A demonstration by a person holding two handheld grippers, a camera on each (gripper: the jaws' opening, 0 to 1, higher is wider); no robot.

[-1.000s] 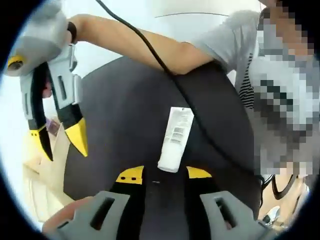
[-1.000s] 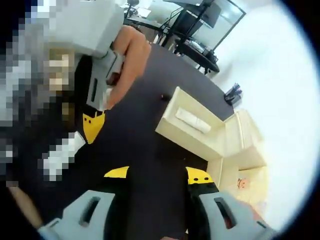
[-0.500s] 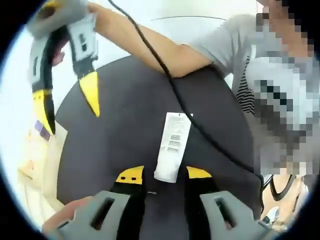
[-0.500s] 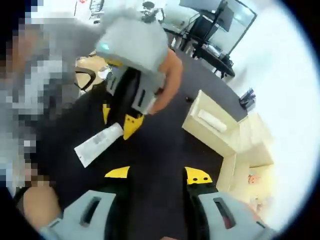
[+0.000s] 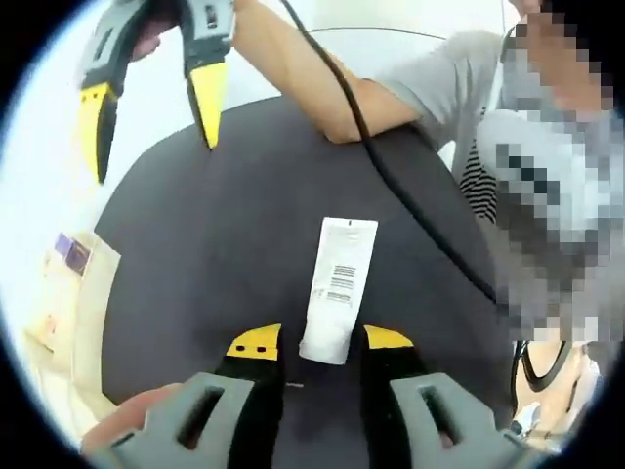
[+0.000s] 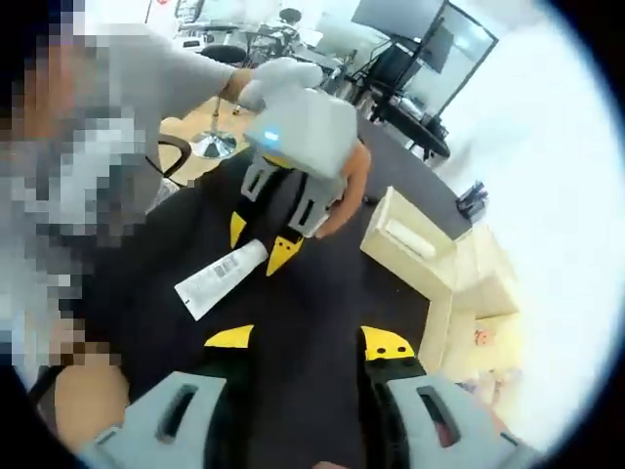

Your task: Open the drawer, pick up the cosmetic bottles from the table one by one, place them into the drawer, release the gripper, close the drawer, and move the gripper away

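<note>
The left gripper [image 5: 311,344] sits low with its yellow-tipped fingers [image 5: 254,344] spread apart, one to either side of a white tube's capped end without clamping it. In the right gripper view it [image 6: 260,242] shows tilted downward, a hand [image 6: 344,186] wrapped behind its grey body. The right gripper [image 6: 307,344] is held up with its jaws wide apart and nothing between them; in the left gripper view it [image 5: 151,106] hangs at upper left, a bare forearm [image 5: 322,83] reaching out behind it.

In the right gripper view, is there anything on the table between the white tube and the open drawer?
Only the left gripper, straddling the white tube's cap end. Beyond it, bare dark table runs to the open drawer.
</note>
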